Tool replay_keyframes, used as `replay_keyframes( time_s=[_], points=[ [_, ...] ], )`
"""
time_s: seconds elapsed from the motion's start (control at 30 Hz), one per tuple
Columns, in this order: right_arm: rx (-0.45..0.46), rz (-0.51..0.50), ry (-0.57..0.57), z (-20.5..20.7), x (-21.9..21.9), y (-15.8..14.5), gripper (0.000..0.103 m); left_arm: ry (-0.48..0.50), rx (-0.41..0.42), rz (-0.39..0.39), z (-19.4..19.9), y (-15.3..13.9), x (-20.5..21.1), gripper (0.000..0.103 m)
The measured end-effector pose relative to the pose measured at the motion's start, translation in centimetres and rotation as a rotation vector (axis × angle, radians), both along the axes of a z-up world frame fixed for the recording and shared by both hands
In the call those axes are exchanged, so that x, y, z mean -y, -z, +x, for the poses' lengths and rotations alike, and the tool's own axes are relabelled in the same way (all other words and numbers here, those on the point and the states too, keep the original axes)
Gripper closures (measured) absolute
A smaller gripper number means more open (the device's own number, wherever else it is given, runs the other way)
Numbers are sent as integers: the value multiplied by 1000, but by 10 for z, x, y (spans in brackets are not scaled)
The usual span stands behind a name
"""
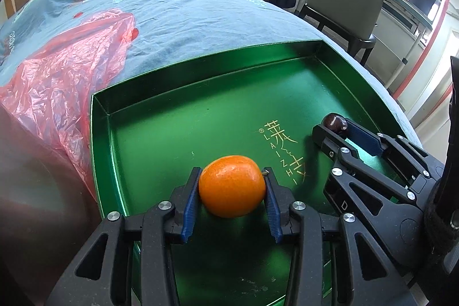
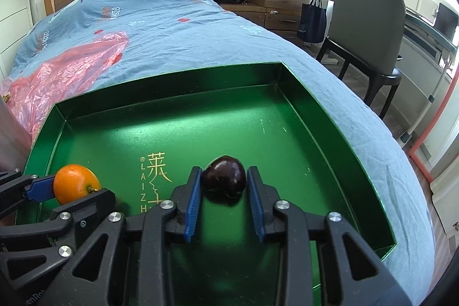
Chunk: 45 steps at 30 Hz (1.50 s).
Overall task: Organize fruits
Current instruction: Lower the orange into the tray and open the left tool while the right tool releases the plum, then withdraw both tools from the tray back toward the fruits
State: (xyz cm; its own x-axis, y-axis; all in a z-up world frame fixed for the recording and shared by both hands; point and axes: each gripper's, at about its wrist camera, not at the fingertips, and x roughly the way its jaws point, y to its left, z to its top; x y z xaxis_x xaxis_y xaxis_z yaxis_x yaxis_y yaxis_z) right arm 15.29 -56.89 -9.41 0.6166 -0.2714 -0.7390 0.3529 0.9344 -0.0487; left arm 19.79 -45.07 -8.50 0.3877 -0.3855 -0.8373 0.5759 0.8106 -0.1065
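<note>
Left gripper (image 1: 232,187): jaws partly closed, both blue pads pressed on a small orange fruit (image 1: 231,185), held low over the floor of the green tray (image 1: 100,134) at lower centre of the left wrist view. Whether the fruit touches the tray floor cannot be told.

Right gripper (image 2: 224,182): jaws narrowly apart around a dark cherry (image 2: 224,175) at centre of the right wrist view. The left pad touches the cherry; a thin gap shows at the right pad, so no firm grip is evident. The cherry appears to sit on the tray floor, right of the gold lettering.

Progress, as judged: both fruits are at the tray. The cherry looks delivered or nearly so; the orange fruit is not yet released. No other fruit lies in the tray. A red plastic bag (image 2: 57,70) lies on the blue bedspread (image 2: 186,33) at left, beyond the tray; its contents are not discernible, so the remaining work cannot be confirmed.

Count: grippers, two; orange fruit, one; cherry, one; tray, one; bag, one.
</note>
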Motion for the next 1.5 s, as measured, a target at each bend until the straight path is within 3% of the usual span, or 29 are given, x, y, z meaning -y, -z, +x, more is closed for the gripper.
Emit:
replay_keyframes(
  time_s=[0.27,0.43,0.53,0.67,0.9,1.17,1.5],
  points=[
    [-2,-7,1,0,-3,0,56,0,6,29,-3,-1,0,67],
    [9,-8,0,-2,-4,-2,32,-5,28,46,-6,-7,-4,66],
    [15,-9,-1,-2,-5,-4,22,-6,37,46,-8,-12,-6,65],
    [27,0,-1,-3,-4,-7,18,-5,46,42,-10,-18,-9,63],
    [80,-11,20,-12,-2,-22,0,-6,58,29,-12,-30,-14,62],
    [149,-9,57,-23,3,-36,0,-3,78,12,-21,-44,-21,61],
    [235,-74,105,-37,-3,-52,0,29,87,-22,-41,-60,-30,59]
  ],
)
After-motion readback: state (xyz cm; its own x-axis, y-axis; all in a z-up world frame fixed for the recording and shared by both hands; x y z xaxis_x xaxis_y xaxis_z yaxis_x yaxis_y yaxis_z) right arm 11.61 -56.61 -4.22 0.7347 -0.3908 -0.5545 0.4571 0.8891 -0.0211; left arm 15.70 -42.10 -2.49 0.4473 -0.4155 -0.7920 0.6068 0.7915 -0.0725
